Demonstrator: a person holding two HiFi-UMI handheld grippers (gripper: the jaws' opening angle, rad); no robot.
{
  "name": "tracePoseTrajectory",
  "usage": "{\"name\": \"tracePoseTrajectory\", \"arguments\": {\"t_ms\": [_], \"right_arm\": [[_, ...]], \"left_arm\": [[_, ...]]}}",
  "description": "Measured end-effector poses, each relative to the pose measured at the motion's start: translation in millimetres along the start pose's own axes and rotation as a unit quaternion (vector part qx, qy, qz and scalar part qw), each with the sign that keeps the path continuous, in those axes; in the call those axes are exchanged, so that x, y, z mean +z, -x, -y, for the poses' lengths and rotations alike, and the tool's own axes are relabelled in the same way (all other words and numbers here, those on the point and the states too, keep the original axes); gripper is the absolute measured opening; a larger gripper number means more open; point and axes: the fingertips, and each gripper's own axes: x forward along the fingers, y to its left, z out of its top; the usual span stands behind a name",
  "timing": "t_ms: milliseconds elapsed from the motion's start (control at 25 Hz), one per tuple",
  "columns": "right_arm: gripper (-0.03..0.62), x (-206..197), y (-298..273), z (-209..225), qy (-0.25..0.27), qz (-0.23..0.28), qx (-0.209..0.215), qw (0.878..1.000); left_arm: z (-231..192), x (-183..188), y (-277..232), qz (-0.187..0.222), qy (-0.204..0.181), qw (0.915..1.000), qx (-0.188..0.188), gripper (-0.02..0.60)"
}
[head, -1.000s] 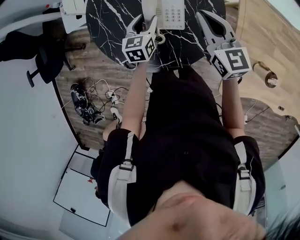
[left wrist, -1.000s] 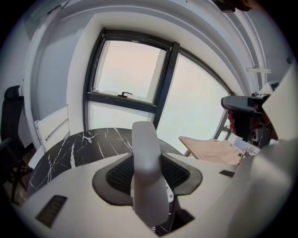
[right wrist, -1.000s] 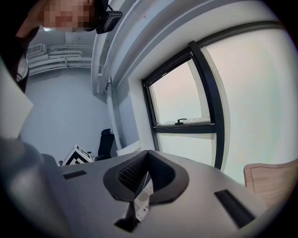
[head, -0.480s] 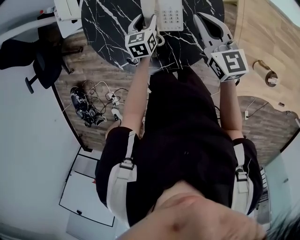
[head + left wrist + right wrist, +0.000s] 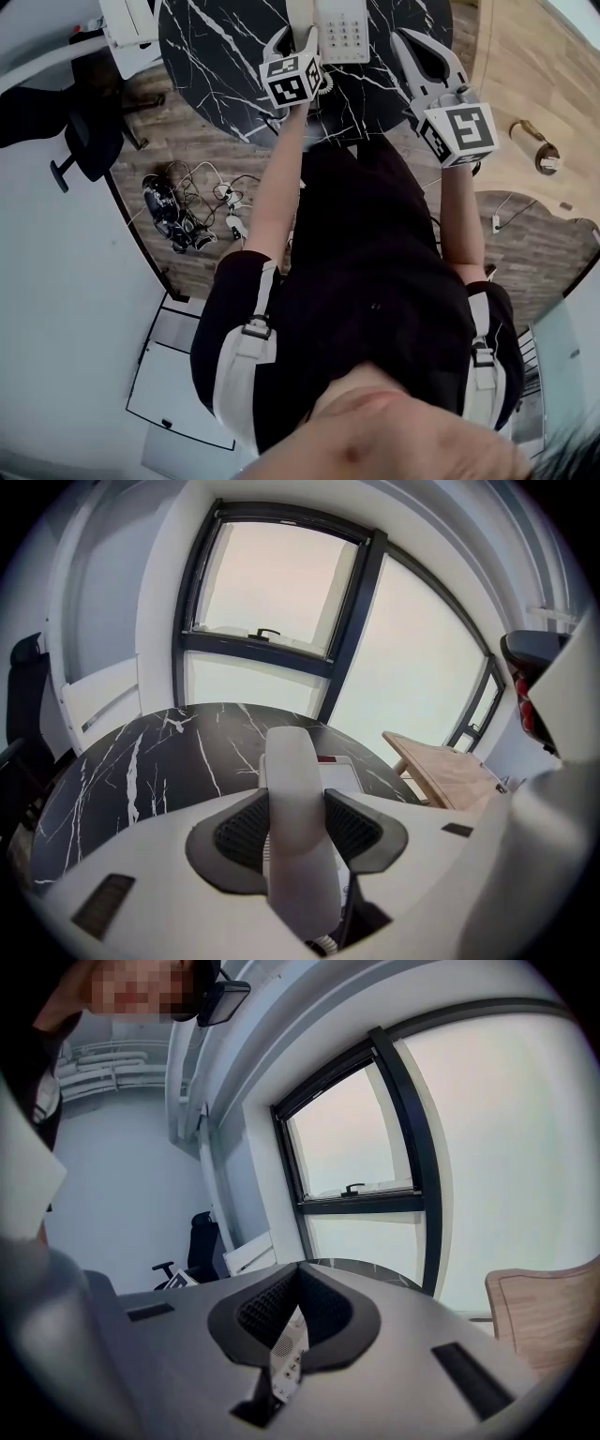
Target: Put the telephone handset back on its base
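Note:
A white telephone base point(image 5: 342, 28) with a keypad sits on the black marble table point(image 5: 216, 56). My left gripper point(image 5: 292, 36) is shut on the white handset point(image 5: 298, 836), both pads pressing its sides. The handset points along the jaws and hangs over the left side of the base point(image 5: 339, 772); whether it touches the base I cannot tell. Its coiled cord point(image 5: 323, 82) hangs beside the marker cube. My right gripper point(image 5: 405, 37) hovers to the right of the base with its tips together point(image 5: 300, 1269). A bit of the base point(image 5: 289, 1358) shows through the gap below the tips.
A wooden tabletop point(image 5: 534, 56) stands right of the marble table, with a small round object point(image 5: 544, 155) on it. A dark office chair point(image 5: 84, 122) and a tangle of cables point(image 5: 183, 211) lie on the floor at left. Windows fill the far wall point(image 5: 281, 583).
My left gripper has sunk and gone forward with the handset, nearer the base. The right gripper has dropped a little.

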Motion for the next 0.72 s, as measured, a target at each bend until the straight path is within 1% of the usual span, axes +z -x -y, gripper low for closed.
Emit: {"name": "tracePoseTrajectory", "arguments": {"t_ms": [320,720], "right_arm": [[0.029,-11,-3,0,-0.006,-0.014,-0.001,1.0],[0.029,-15,-4,5,-0.008,-0.021,0.0,1.0]], "left_arm": [[-3,-13,-20,-0.022,-0.002,0.9997,0.011,0.196],[-6,-16,-33,-0.033,0.0,0.9991,0.027,0.197]]}}
